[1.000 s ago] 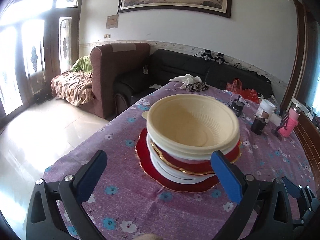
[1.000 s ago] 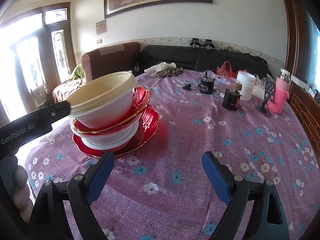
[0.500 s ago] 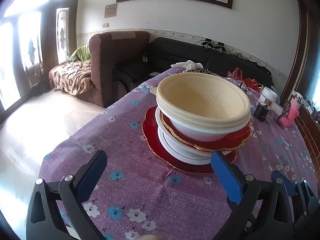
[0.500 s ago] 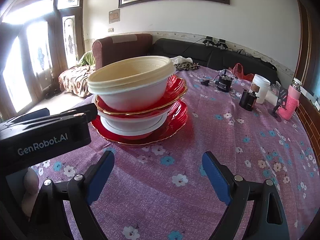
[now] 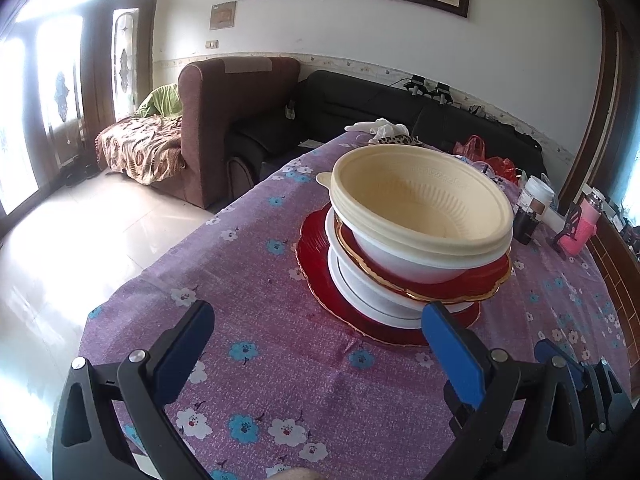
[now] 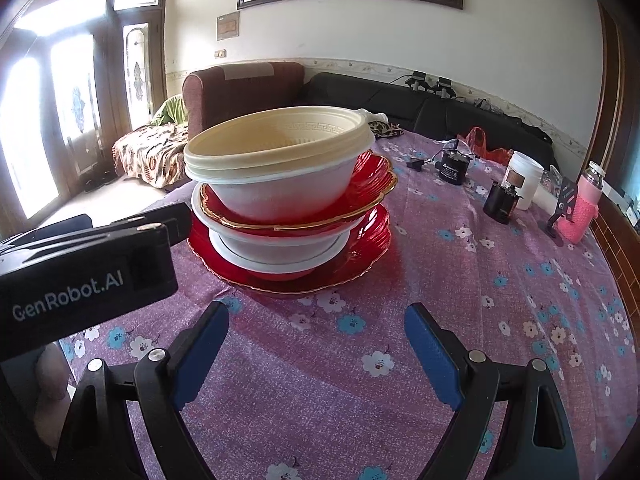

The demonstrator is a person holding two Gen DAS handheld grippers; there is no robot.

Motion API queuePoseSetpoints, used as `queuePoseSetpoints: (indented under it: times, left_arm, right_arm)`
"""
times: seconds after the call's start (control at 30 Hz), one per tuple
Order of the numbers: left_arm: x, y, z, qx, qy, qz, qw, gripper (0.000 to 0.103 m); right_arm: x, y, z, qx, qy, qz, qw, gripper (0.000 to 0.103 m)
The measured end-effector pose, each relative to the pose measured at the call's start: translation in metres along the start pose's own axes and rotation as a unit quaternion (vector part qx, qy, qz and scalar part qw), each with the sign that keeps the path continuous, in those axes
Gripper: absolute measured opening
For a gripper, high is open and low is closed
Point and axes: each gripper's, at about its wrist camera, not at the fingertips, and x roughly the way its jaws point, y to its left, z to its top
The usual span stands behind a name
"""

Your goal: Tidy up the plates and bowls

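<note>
I am holding my left gripper [image 5: 316,344] with its blue-padded jaws spread wide and nothing between them, low over the purple flowered tablecloth [image 5: 280,380]. My right gripper [image 6: 316,350] is gaping the same way, empty. Compared with a second ago, both are sitting nearer the stack, which is looming larger ahead, and the left tool's black body is now crowding the right view's left edge.

Just beyond the pads, the stack is resting on the cloth: a wide red gold-rimmed plate [image 6: 360,268], a white bowl [image 6: 280,254], a red scalloped dish [image 6: 372,184], then a white bowl nested inside a cream plastic bowl [image 6: 276,140].

Behind, a white cup [image 6: 526,180], a pink bottle [image 6: 584,204] and small dark gadgets are too small to identify.
</note>
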Motion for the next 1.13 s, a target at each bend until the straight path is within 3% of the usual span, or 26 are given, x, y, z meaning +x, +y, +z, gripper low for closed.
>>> queuePoseSetpoints:
  times: [1.13]
  left_arm:
    - [0.004, -0.013, 0.007, -0.001, 0.005, 0.032, 0.9995, 0.103]
  right_arm:
    - [-0.007, -0.018, 0.000, 0.025, -0.013, 0.020, 0.999, 0.092]
